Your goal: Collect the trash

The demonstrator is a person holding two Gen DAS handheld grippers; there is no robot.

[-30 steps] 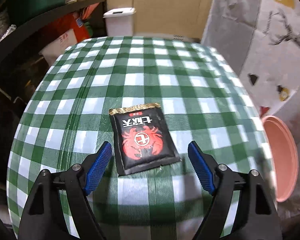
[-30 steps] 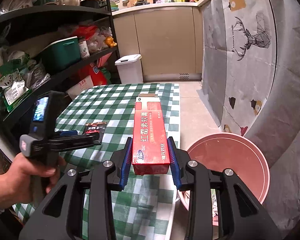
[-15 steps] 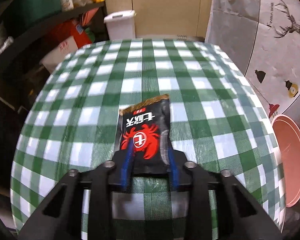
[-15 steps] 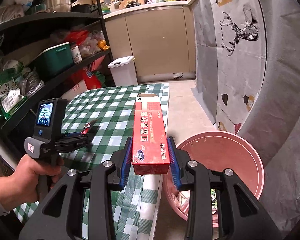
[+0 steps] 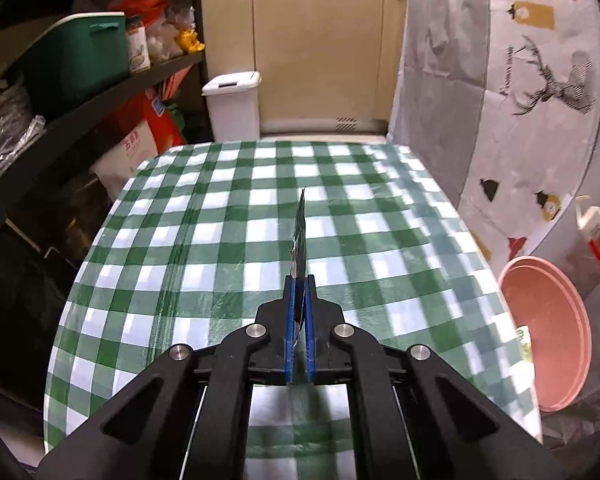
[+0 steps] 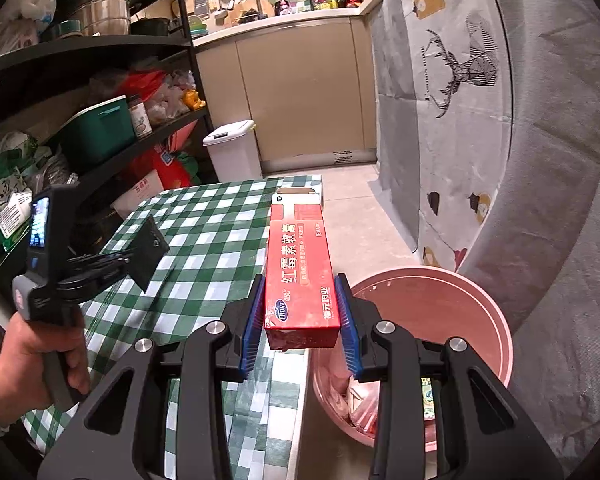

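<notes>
Right gripper (image 6: 300,316) clamps the box (image 6: 300,264), bin (image 6: 496,344) lower right; left gripper (image 5: 299,308) pinches the sachet (image 5: 300,236) edge-on.

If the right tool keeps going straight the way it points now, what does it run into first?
Probably nothing soon. The right tool, shut on the red carton, points down past the corner of the checked table toward bare floor. The pink bin sits below and right of that line. Depth is uncertain.

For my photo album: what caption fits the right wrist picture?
Right tool holding a red box beside the pink bin; left tool lifting a dark packet.
</notes>
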